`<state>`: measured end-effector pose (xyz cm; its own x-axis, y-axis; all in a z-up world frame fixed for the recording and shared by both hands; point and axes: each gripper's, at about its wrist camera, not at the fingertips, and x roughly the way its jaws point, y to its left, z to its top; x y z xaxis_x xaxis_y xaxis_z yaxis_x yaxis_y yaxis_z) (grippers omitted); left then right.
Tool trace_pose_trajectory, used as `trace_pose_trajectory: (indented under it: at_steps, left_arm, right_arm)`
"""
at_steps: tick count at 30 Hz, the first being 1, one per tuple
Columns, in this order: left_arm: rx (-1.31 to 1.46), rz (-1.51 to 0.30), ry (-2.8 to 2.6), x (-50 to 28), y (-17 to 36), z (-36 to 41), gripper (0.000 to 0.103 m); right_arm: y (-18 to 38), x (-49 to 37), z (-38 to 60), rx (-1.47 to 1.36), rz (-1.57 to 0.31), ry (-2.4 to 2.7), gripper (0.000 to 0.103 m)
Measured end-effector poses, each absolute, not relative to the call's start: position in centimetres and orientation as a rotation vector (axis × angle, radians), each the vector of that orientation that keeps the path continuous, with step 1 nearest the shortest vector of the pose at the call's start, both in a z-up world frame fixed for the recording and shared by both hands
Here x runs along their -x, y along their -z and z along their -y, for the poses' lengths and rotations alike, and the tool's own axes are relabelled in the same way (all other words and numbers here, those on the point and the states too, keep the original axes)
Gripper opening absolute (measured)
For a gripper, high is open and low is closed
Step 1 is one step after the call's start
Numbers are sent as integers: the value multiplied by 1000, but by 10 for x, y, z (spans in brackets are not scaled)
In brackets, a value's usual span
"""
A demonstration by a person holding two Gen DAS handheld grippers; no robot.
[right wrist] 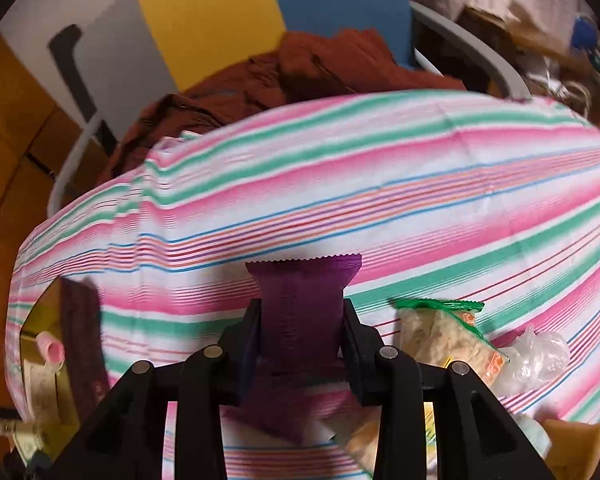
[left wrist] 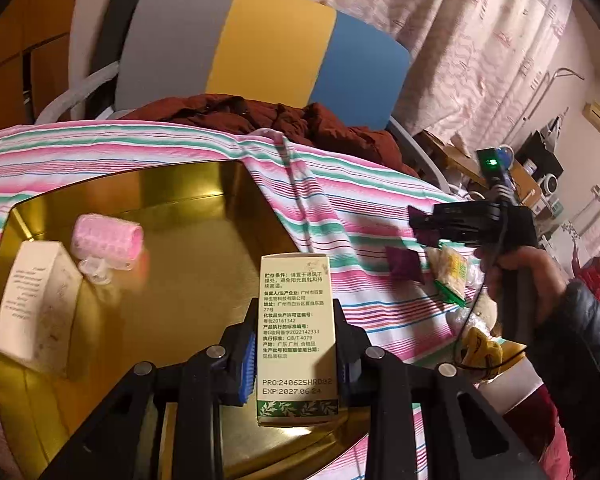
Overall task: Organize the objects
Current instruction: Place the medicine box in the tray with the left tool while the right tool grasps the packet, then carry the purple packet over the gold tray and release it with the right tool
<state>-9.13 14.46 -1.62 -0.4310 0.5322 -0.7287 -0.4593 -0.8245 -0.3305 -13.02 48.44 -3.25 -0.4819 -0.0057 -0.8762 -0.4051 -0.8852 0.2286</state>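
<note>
Clamped in my left gripper [left wrist: 296, 344], cream box [left wrist: 294, 320], long axis toward 12 o'clock over gold tray [left wrist: 204, 196], my right gripper [right wrist: 300, 332] pinching purple packet [right wrist: 302, 304], pointing 12.

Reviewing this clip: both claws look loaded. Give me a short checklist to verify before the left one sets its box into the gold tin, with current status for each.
1. Left claw grips the cream box: ok, pads on both sides.
2. Box over the gold tin: ok.
3. Free floor in tin: ok; the pink roller and white box sit at its left.
4. Right claw holds the purple packet: ok.
5. Right claw clear of tin: ok, it is over the striped cloth.
6. Height of box above tin floor: cannot tell.
</note>
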Motion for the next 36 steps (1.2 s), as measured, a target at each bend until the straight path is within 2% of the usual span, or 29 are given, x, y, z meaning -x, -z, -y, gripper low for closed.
trace_pose_trajectory:
  at_steps: [12, 22, 27, 28, 29, 30, 33, 36]
  left_arm:
    - [1222, 170, -2405, 73, 18, -65, 30]
    - [1297, 261, -2514, 67, 32, -6, 30]
    - [1294, 283, -2572, 63, 30, 12, 39]
    - [1295, 290, -2580, 62, 30, 16, 41]
    - [1294, 295, -2586, 61, 30, 19, 41]
    - [1291, 297, -2591, 60, 29, 21, 41]
    - [1274, 282, -2621, 54, 27, 28, 41]
    - [1268, 266, -2652, 49, 27, 34, 41]
  right_arm:
    - [-24, 103, -388, 1434, -539, -2764, 37]
    - [-17, 93, -265, 1629, -499, -2963, 37]
    - [-6, 94, -209, 1741, -541, -3015, 40]
    - [-3, 93, -203, 1756, -546, -3017, 42]
    - [-1, 92, -196, 1767, -546, -3014, 51]
    - [1, 90, -191, 1773, -541, -3015, 54]
    - [8, 84, -181, 1801, -528, -3004, 57]
    - [12, 76, -174, 1787, -428, -2983, 67]
